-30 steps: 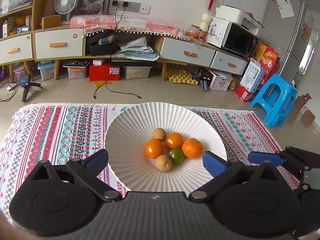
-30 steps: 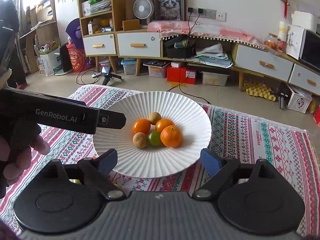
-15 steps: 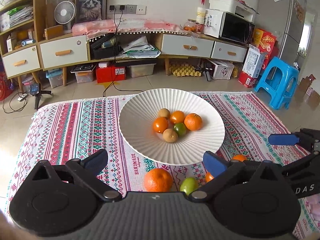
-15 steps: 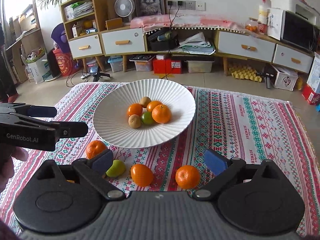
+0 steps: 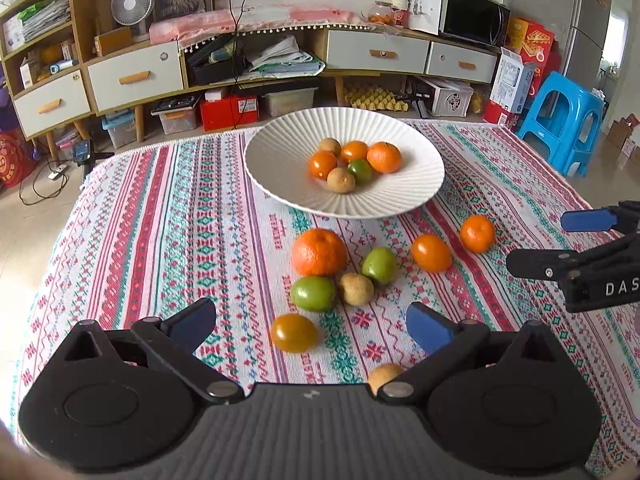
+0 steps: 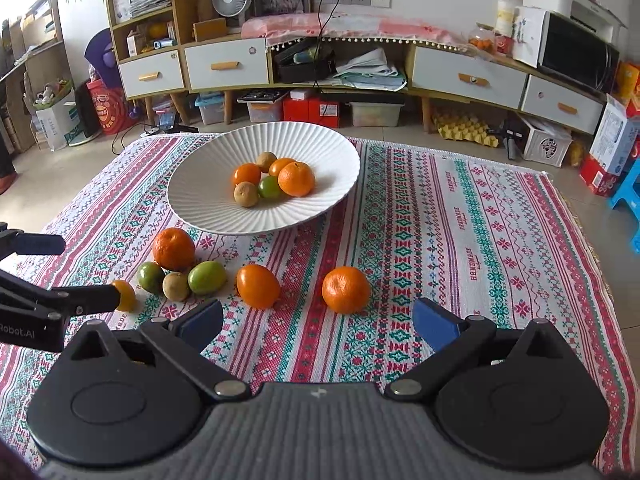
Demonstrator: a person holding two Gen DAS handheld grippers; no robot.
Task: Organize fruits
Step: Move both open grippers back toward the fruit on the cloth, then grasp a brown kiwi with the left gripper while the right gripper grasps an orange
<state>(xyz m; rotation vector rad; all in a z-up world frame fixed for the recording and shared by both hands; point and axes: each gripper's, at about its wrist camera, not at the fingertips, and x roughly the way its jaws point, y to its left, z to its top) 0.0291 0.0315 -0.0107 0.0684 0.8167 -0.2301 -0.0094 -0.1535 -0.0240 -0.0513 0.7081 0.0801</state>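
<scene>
The white ribbed bowl [image 6: 200,204] already holds six small fruits, and eight more lie loose on the striped cloth covering the surface, all on the near side of the bowl. The right hand-held gripper [image 6: 318,322] is empty, jaws opening wide, lined up on a tangerine [image 6: 346,289] just short of its pads. It should straddle the widest part before closing gently, since round fruit rolls. The left hand-held gripper [image 5: 310,326] is released over a yellow-orange fruit [image 5: 294,332], probably a kumquat.
</scene>
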